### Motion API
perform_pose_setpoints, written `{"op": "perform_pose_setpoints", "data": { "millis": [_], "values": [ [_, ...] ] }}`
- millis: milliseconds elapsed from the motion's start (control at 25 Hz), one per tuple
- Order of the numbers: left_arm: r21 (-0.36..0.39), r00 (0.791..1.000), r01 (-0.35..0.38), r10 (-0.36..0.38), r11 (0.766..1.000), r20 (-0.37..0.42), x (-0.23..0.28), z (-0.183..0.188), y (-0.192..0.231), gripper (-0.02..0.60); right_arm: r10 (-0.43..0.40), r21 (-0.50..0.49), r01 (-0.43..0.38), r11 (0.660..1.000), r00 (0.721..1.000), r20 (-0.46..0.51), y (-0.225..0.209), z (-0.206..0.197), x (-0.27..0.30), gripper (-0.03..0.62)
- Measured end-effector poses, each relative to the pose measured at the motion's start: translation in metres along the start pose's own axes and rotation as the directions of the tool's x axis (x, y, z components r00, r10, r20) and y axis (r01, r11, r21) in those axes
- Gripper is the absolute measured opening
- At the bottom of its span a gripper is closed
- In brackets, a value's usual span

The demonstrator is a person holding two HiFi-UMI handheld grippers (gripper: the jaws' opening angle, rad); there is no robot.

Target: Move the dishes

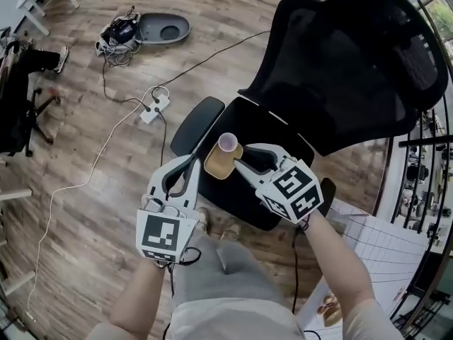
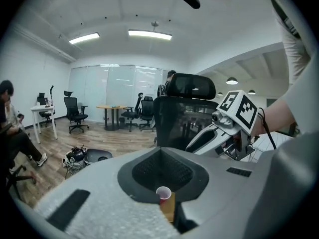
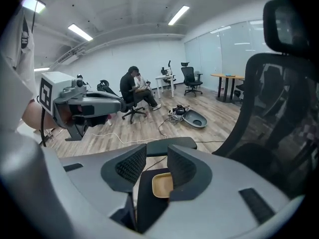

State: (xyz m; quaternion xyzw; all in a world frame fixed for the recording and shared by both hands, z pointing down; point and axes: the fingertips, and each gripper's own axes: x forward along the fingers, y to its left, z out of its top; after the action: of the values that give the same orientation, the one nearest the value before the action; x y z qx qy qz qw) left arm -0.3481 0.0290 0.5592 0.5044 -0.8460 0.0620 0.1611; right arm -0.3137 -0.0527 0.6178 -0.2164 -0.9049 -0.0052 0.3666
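A tan square plate (image 1: 221,163) with a small pink cup (image 1: 228,142) standing on it is over the front left part of a black office chair seat (image 1: 265,137). My left gripper (image 1: 197,163) reaches the plate's left edge. In the left gripper view its jaws are closed to a slit, and a tan strip of the plate (image 2: 169,209) fills that slit under the cup (image 2: 163,192). My right gripper (image 1: 238,163) is at the plate's right edge, open. Its own view shows the plate (image 3: 161,184) flat between and partly under the jaws.
The chair's mesh back (image 1: 354,55) rises at the right and its armrest (image 1: 197,125) sits just beyond the plate. On the wood floor lie a power strip (image 1: 154,110) with cables and a grey oval base (image 1: 164,28). A white table (image 1: 386,250) is at my right. A seated person (image 1: 25,62) is far left.
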Motion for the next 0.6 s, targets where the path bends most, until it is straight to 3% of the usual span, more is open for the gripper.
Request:
{"op": "perform_pose_setpoints", "data": {
  "millis": [360,600],
  "values": [
    [-0.072,0.999,0.012,-0.014,0.997,-0.037,0.036,-0.076,0.016,0.014,-0.008,-0.033,0.004,0.999,0.992,-0.127,-0.021,-0.07,0.092,0.141],
    [-0.054,0.997,0.034,-0.037,0.998,-0.069,0.06,-0.12,0.018,0.014,-0.033,-0.064,0.021,0.998,0.983,-0.182,-0.034,-0.116,0.142,0.137]
  ]
}}
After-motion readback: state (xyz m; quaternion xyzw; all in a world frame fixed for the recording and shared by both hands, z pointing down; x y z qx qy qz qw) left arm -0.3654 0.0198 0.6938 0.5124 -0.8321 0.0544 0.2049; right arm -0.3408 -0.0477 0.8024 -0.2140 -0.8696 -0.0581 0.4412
